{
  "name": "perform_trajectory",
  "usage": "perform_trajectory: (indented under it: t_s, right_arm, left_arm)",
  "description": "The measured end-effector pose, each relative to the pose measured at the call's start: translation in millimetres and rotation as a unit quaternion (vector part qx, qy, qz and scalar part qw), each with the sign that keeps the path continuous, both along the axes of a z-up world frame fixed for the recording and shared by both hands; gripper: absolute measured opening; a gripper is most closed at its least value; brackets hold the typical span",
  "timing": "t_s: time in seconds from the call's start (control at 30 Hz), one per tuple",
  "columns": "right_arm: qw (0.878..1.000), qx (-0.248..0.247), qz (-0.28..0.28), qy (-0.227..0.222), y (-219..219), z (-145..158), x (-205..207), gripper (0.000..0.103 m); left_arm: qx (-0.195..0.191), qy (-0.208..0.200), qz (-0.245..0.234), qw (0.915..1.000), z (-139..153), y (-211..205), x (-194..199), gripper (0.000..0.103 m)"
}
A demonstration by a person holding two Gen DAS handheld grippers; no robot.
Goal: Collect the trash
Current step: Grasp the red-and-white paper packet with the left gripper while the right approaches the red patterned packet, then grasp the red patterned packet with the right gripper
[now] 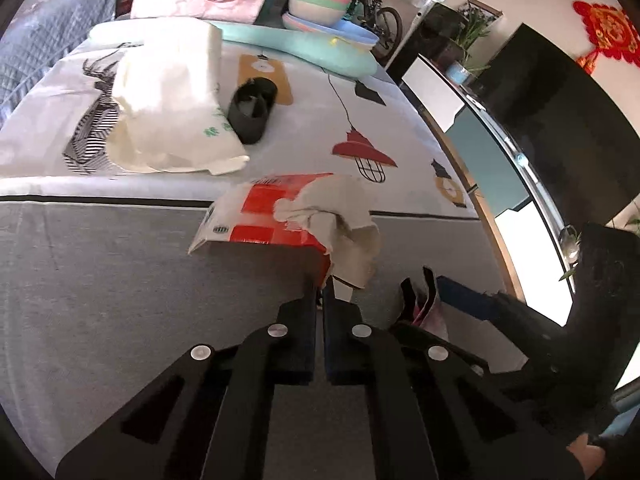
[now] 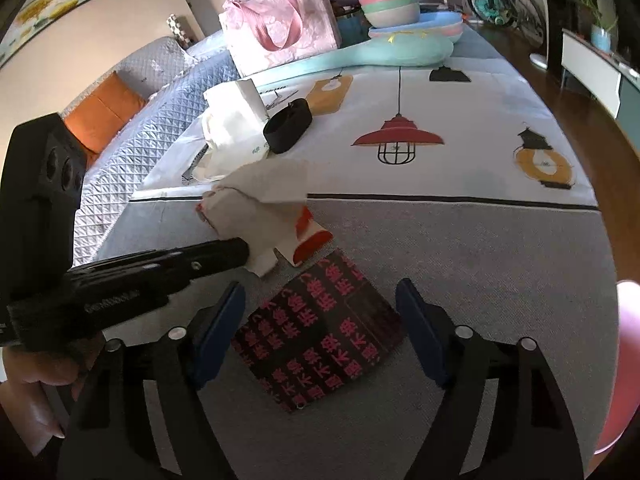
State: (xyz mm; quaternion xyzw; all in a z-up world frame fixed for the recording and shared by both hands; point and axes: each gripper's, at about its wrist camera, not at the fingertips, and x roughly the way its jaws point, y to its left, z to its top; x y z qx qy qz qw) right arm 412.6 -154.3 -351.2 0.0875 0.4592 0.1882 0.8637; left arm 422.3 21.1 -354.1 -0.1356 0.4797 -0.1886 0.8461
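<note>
The left tool (image 1: 320, 284) has its two dark-padded fingers drawn almost together, pinching the near corner of a red-and-white plastic packet (image 1: 256, 216) that lies on the grey part of the cloth-covered worktop (image 1: 120, 280). A crumpled off-white paper tissue (image 1: 344, 224) sits draped over the packet's right end and hangs down beside the left tool's tips. In the left wrist view the packet's long axis runs roughly left to right, its white barcode end toward the left.

The right tool (image 2: 320, 320) stands wide open with nothing between its blue-padded fingers (image 2: 218, 332). Between them, flat on the worktop, lies a dark square wrapper printed with pink characters (image 2: 320, 336), turned diamond-wise so that one corner points away toward the red-and-white packet (image 2: 308, 236); that far corner lies just beside the packet's end.

Farther back on the patterned cloth are a white plastic bag of tissue packs (image 2: 236, 128) and, touching it, a black ring-shaped strap roll (image 2: 288, 125). Behind these stand a pink quilted tote bag (image 2: 280, 28) and a stack of pastel bowls (image 2: 390, 2).
</note>
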Motion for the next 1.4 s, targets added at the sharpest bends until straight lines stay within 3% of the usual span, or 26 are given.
perform_trajectory:
  t_s: [0.13,0.27,0.3,0.33,0.53,0.67,0.7,0.73,0.83,0.97,1.07,1.2,1.27,1.33,1.4]
  right_arm:
    - [1.000,0.016,0.007,0.008,-2.3,0.9,1.5,0.058]
    - [1.000,0.017,0.023,0.006,1.6,6.6,1.9,0.039]
    - [0.999,0.012,0.030,0.002,4.6,9.3,1.1,0.031]
    - [0.999,0.013,0.034,-0.003,6.3,12.4,0.2,0.000]
    - [0.998,0.018,0.053,-0.017,10.6,25.1,-6.2,0.001]
    - [0.997,0.028,0.061,-0.045,-3.6,43.3,-18.9,0.010]
    - [0.996,0.025,0.065,-0.050,-7.0,44.8,-23.0,0.049]
    - [0.996,0.017,0.061,-0.057,-11.7,45.6,-29.3,0.100]
    - [0.998,0.003,-0.009,-0.055,-30.6,38.4,-51.8,0.096]
    - [0.996,0.025,-0.083,-0.037,-32.4,24.0,-80.9,0.096]
    - [0.994,0.032,-0.090,-0.058,-18.1,26.8,-97.0,0.096]
    - [0.995,-0.019,-0.070,-0.066,10.0,26.1,-89.4,0.094]
    - [0.995,-0.021,-0.083,-0.056,7.2,23.0,-84.5,0.087]
    - [0.995,-0.019,-0.091,-0.023,3.0,13.7,-77.5,0.065]
    - [0.996,-0.030,-0.080,0.011,3.6,1.5,-69.8,0.060]
  left_arm:
    - [0.013,-0.009,0.001,0.9999,9.8,7.8,-7.7,0.002]
    - [-0.017,0.010,0.010,0.9998,10.2,23.9,-19.2,0.002]
    - [-0.019,0.015,0.012,0.9996,10.7,28.1,-23.0,0.002]
    - [-0.017,0.019,0.012,0.9996,11.5,30.8,-26.1,0.002]
    - [0.013,0.007,0.007,0.9999,28.1,36.9,-40.7,0.002]
    - [0.033,-0.013,-0.002,0.9994,35.1,30.4,-51.0,0.002]
    - [0.036,-0.018,-0.001,0.9992,37.4,30.6,-55.9,0.002]
    - [0.042,-0.022,0.005,0.9989,38.6,29.3,-61.7,0.002]
    - [0.095,-0.034,0.048,0.9937,43.5,21.5,-80.8,0.002]
    - [0.117,-0.038,0.068,0.9901,53.0,7.0,-106.7,0.002]
    - [0.115,-0.037,0.074,0.9900,58.3,7.5,-124.8,0.002]
    - [0.093,-0.015,0.106,0.9899,56.7,19.7,-148.3,0.002]
    - [0.100,-0.016,0.110,0.9888,55.4,20.2,-154.4,0.002]
    - [0.110,-0.019,0.104,0.9883,54.7,19.1,-154.6,0.002]
    - [0.116,-0.024,0.100,0.9879,55.5,20.0,-154.1,0.002]
